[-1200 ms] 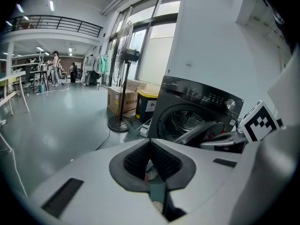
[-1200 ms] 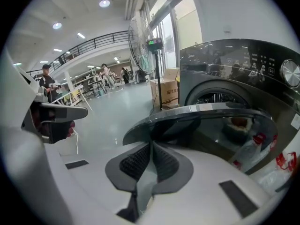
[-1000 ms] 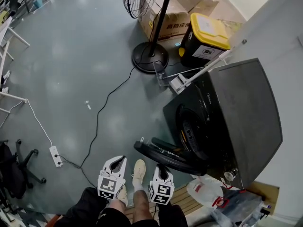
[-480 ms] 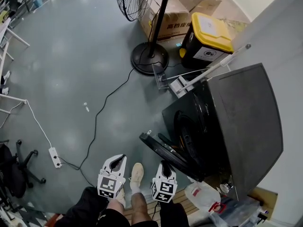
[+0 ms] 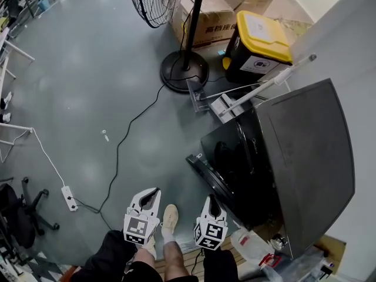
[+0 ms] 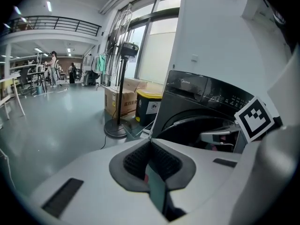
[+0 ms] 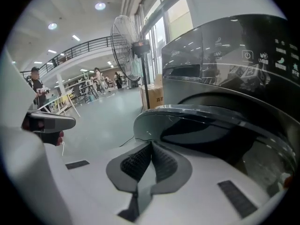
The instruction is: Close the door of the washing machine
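While the washing machine [image 5: 305, 145] door [image 5: 208, 178] stands ajar, our right gripper [image 5: 212, 201] sits near its edge; it and our left gripper [image 5: 153, 192] are pinched closed, empty.

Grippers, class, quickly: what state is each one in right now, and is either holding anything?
Left gripper: closed, holding nothing.
Right gripper: closed, holding nothing.

In the head view the fan [image 5: 154, 2] is cut off at 12 o'clock, the chair [image 5: 13, 215] at 8 o'clock. The door [image 5: 212, 180] stands edge-on, its glass unseen. The inside of the washer [image 5: 305, 151] is too dark to tell. Marks on the panel [image 7: 265, 55] are too small to read.
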A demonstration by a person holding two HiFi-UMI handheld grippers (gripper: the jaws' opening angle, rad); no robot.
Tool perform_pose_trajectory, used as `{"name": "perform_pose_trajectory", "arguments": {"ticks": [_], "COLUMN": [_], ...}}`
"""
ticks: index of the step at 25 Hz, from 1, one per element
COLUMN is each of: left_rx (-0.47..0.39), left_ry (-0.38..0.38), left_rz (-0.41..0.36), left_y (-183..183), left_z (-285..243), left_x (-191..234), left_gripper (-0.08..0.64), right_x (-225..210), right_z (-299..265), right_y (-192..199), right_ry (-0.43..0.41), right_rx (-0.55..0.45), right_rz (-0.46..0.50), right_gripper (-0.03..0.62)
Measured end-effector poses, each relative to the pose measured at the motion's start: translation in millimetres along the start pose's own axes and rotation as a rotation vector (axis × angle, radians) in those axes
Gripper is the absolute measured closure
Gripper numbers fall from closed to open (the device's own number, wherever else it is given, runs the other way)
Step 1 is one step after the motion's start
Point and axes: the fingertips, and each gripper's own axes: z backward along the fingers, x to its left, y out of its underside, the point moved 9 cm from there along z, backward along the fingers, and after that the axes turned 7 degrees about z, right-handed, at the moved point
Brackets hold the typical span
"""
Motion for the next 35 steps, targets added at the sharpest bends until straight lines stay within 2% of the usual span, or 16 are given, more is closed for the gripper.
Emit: {"name": "perform_pose_trajectory", "arguments": {"ticks": [10,15,27,35], "left_rx": [-0.018,-0.016,0.009,0.000], "left_ry": [0.018,0.032,0.046,0.035], "left_rz": [-0.019,-0.024,-0.033,-0.023], "left_y": [-21,-31,-30,-29], "left_z": [-46,-62,-78,-66], "left_x": [-1,-1,-1,7], "left_gripper": [0.535,0.535,0.535,0.535], "right_x": [-39,-57,-62,-60], "right_z": [-28,-42,-49,-51], "right_y": [-19,-29,-32,-32], "right_ry": [0.055,0.091,0.095,0.131], "right_rx": [-0.031,-0.036,-0.054,-0.041], "right_rz": [-0.008,-0.044,-0.049,-0.098], "right_gripper": [0.575,0.575,0.575,0.575]}}
